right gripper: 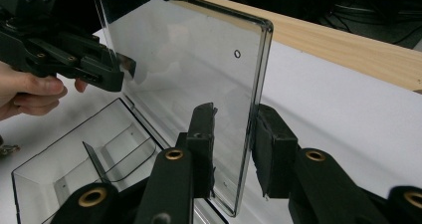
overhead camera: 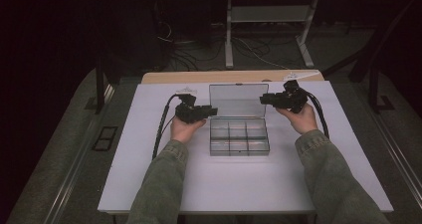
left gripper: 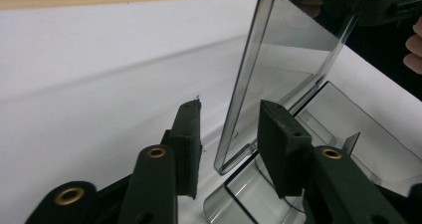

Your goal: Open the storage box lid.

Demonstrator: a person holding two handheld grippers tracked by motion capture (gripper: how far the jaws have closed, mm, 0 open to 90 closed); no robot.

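Between my right gripper's (right gripper: 234,149) fingers (right gripper: 201,144) stands the lid (right gripper: 199,69) of the clear box (overhead camera: 239,137), upright, its free side edge running up through the gap. That gap is narrow; whether the pads actually press on the plastic I cannot tell, since a thin sliver seems to show on each side of the edge. Beyond these fingers, to the left, the box's open compartments (right gripper: 74,159) lie below the lid, with low dividers between them.

My left gripper (left gripper: 229,139) has the lid's (left gripper: 278,69) other side edge between its fingers (left gripper: 189,134). They stand a bit wider than the plastic: the left pad is clearly apart from the lid, the right pad just beside it, near the lid's lower corner at the hinge. So nothing is clamped there.

From above, my two hands sit at either side of the raised lid (overhead camera: 238,99), the left gripper (overhead camera: 211,111) at its left edge and the right gripper (overhead camera: 263,99) at its upper right corner, fingers pointing toward each other. The box rests on the white table (overhead camera: 149,184), just ahead of both forearms.
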